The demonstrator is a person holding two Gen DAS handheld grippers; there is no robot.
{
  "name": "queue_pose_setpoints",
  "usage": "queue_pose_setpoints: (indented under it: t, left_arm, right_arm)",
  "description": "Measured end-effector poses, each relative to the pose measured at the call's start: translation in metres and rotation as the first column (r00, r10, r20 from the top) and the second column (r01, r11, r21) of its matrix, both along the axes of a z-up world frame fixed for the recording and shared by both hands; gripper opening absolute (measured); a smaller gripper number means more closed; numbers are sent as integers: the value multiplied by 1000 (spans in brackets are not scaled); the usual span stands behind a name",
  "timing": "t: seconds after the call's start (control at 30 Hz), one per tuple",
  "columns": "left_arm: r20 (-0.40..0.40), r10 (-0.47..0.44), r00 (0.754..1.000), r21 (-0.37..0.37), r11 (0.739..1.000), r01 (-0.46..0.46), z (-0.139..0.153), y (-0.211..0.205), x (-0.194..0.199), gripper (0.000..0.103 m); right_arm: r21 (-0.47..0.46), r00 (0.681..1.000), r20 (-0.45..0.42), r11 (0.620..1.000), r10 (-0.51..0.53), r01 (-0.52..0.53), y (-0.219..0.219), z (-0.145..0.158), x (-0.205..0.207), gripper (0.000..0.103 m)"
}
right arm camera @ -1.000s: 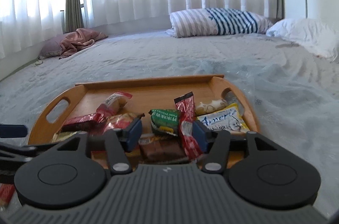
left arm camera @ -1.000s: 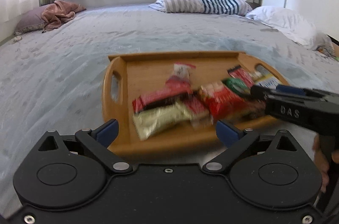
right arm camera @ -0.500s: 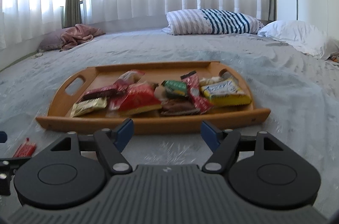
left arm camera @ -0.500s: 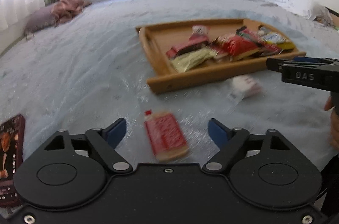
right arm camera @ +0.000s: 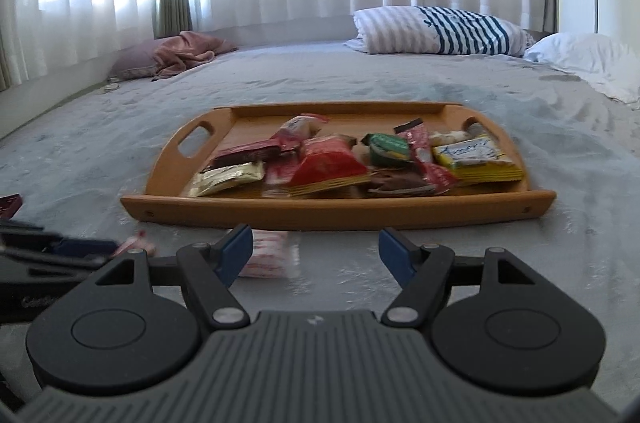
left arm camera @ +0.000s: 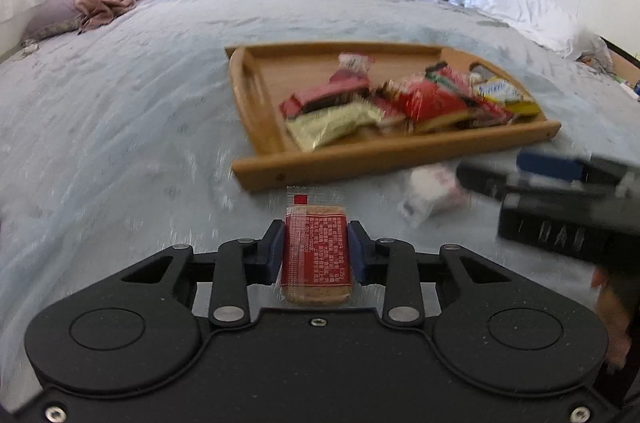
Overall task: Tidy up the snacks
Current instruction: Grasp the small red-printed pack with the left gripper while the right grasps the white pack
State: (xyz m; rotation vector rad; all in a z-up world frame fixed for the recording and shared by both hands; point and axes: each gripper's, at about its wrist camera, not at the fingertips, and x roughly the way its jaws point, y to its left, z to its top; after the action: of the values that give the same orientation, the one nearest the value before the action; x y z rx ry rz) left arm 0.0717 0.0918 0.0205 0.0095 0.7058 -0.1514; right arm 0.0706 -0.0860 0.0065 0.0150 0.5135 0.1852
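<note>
With its blue pads pressed against the two long sides of a red-labelled snack bar (left arm camera: 316,255), the left gripper (left arm camera: 316,251) grips that packet just off the near edge of the wooden tray (left arm camera: 372,159), the bar's long axis running straight away from the camera toward the tray. The tray lies ahead and slightly to the right of this gripper, so carrying the bar forward and a little rightward over the near rim looks like the move that would land it among the wrappers already piled there. The right gripper (right arm camera: 316,253) hangs with its jaws spread wide and nothing between them, low over the grey bedspread (right arm camera: 560,151). Just ahead and slightly to the left of it lies a small white-and-pink packet (right arm camera: 268,253), close against the tray's near rim; the right gripper is the nearer one to it, and the tray sits directly beyond. Its orientation is too blurred to judge.
</note>
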Motion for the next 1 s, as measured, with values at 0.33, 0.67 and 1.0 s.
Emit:
queue_pose_setpoints:
  t: [0.33, 0.67, 1.0]
  left_arm:
    - [51, -54, 997, -3, 998, 55, 34, -5, 35, 32]
    - [73, -48, 996, -3, 999, 49, 44, -16, 68, 32]
    - [76, -56, 995, 18, 998, 55, 36, -27, 68, 32]
  right_arm:
    - [22, 998, -37, 998, 52, -51, 8, -15, -7, 81]
    - [29, 995, -55, 996, 82, -80, 27, -12, 7, 63]
    - [51, 998, -27, 997, 51, -50, 4, -4, 0, 44]
